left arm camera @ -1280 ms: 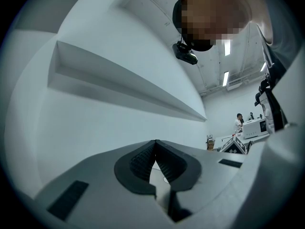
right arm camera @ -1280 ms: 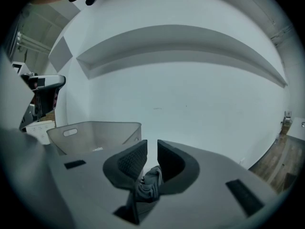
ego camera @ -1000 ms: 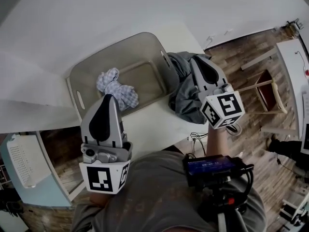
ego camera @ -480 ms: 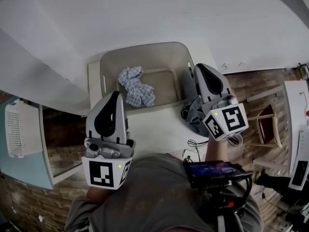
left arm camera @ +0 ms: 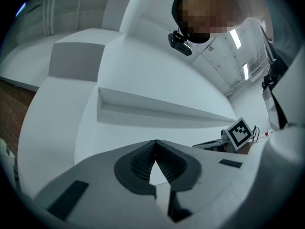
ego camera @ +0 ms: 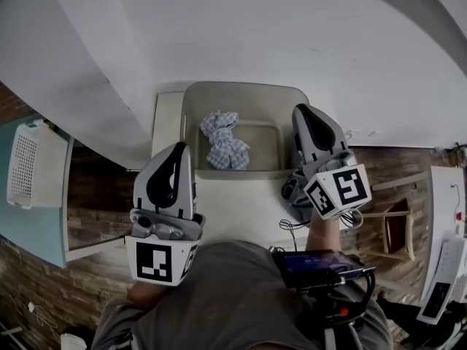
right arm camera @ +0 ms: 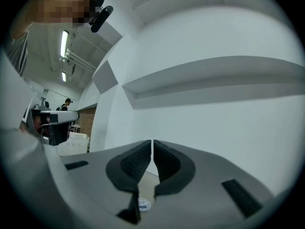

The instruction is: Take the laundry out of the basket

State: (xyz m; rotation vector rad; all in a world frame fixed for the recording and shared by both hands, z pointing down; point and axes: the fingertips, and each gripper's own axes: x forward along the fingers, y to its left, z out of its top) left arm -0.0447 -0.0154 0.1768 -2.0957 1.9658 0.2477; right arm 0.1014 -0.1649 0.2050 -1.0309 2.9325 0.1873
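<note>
1. You are holding the left hand-held gripper just beside the near left corner of the basket. Its jaws are pressing together at the tips, and nothing is sitting between them.
2. You are holding the right hand-held gripper over the basket's right rim. Its jaws are standing closed to a thin slit and are gripping nothing.
3. The checked cloth is lying bunched inside the basket, on its floor, left of the middle.
4. The grey garment is lying outside the basket on the white bench, just beside the basket's near right corner. The right hand-held gripper is partly covering it.
5. The basket is sitting at the far edge of the bench, against the white wall.
6. A white perforated crate is resting well apart at the far left, on a teal surface.
</note>
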